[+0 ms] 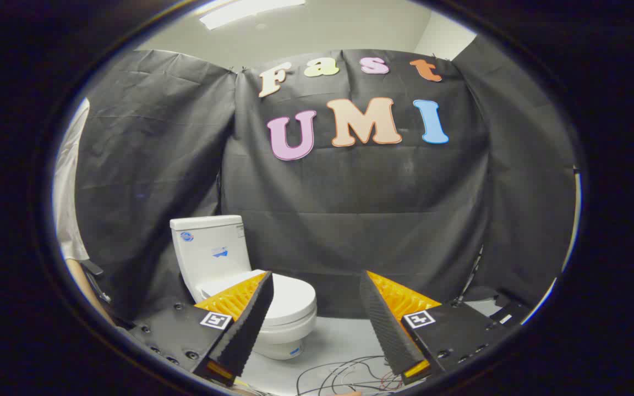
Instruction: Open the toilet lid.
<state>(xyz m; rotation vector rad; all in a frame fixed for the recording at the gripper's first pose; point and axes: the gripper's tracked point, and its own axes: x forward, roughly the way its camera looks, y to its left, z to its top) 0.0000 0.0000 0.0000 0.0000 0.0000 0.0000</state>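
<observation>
Facing the toilet (251, 286) from a distance, with its lid (287, 300) closed and nothing yet touched.
Seen past the left finger of the hand-held gripper (317, 324), the toilet stands well beyond and off to the left, its tank (209, 250) at the back and the bowl's long axis running toward the right; the fingers are spread wide and hold nothing, so the approach must swing left and forward.

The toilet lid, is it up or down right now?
Down. The toilet lid lies flat over the bowl, below the tank. The gripper is open, its fingers short of the toilet and touching nothing.
</observation>
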